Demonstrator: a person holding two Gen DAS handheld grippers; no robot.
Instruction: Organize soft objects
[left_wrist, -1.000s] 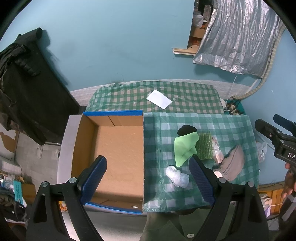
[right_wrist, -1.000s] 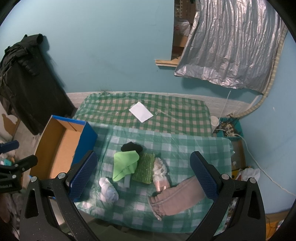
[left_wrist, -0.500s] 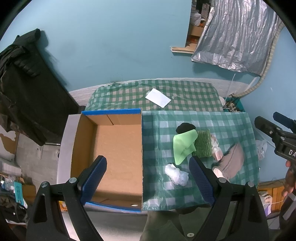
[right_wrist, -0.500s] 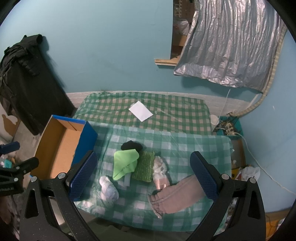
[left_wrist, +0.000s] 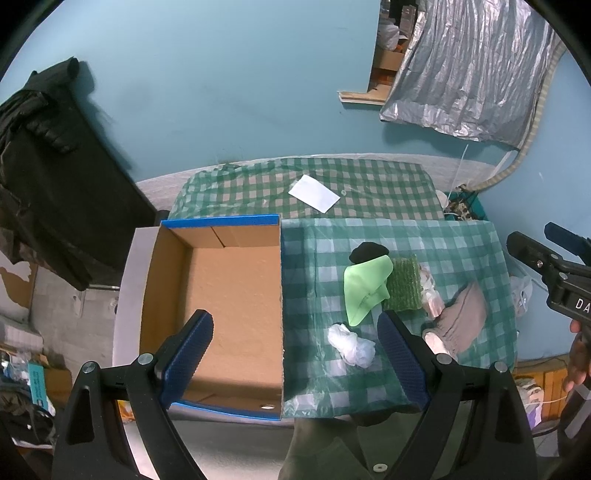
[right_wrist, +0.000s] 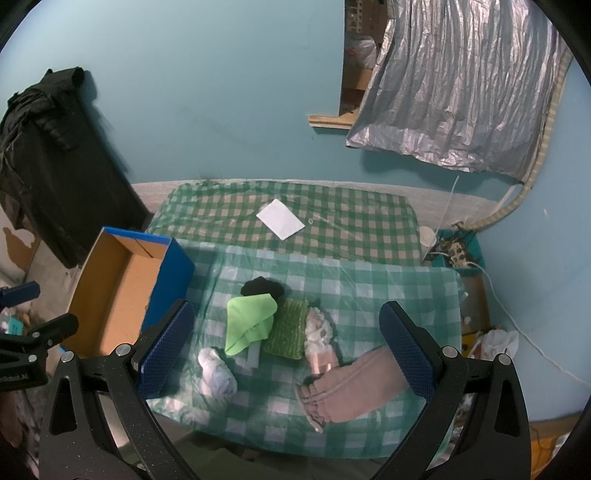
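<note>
**Two open tools wait over the soft things**

While both tools hang high above the tabletop (right_wrist: 388, 288), nothing is in their grip. The left tool (left_wrist: 295, 354) has its blue fingers (left_wrist: 188, 347) spread wide apart and holds nothing. The right tool (right_wrist: 286, 347) is spread wide too, and it is empty as well.

On the green checked cloth lie the soft things, all close together. A light green cloth (right_wrist: 249, 325) sits in the middle. A small black thing (right_wrist: 262, 286) peeks out just behind it and touches it. A dark green knitted pad (right_wrist: 290, 334) lies right beside the light green cloth. Next to the pad is a white and pink bundle (right_wrist: 317, 338). A pink-grey sleeve-like piece (right_wrist: 351, 391) lies near the front edge, touching the bundle. A white crumpled ball (right_wrist: 216, 374) rests alone, near the front.

The cardboard box (left_wrist: 229, 295) with a blue rim stands just beside the cloth, on the left. It is open on top. A white paper (right_wrist: 280, 219) lies farther back, well apart from the soft things.
</note>
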